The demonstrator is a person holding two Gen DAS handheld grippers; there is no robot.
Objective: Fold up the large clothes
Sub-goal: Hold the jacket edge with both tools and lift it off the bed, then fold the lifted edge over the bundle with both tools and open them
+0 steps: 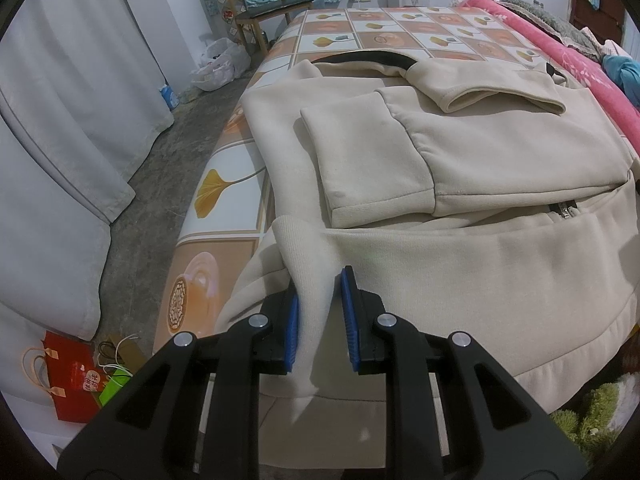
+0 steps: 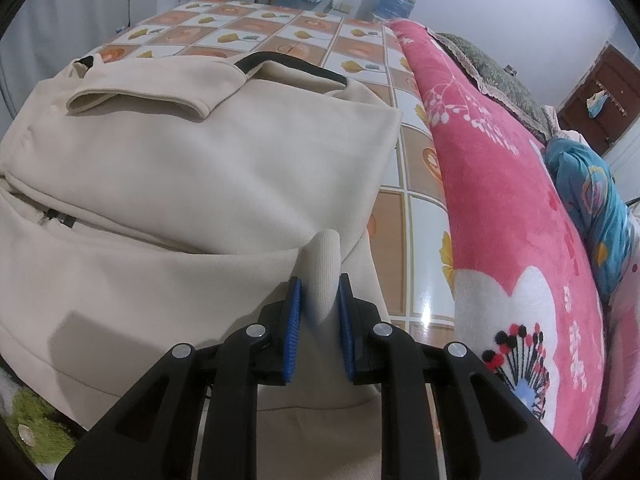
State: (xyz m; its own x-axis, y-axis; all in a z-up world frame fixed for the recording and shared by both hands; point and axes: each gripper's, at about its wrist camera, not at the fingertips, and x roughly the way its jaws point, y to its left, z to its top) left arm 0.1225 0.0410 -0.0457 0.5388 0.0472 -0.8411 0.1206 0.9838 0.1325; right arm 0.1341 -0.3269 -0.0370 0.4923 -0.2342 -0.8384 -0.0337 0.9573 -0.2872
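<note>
A large cream zip sweatshirt lies on the tiled bed surface, sleeves folded across its body. Its near hem is lifted. My left gripper is shut on the hem's left corner, a ribbed fold of cloth between the blue pads. In the right wrist view the same sweatshirt fills the left half. My right gripper is shut on the hem's right corner, cloth pinched between its blue pads. A zipper pull shows at mid body.
A pink floral blanket runs along the right side of the bed, with a blue bundle beyond it. Grey curtains, a wooden chair, plastic bags and a red gift bag stand on the floor at left.
</note>
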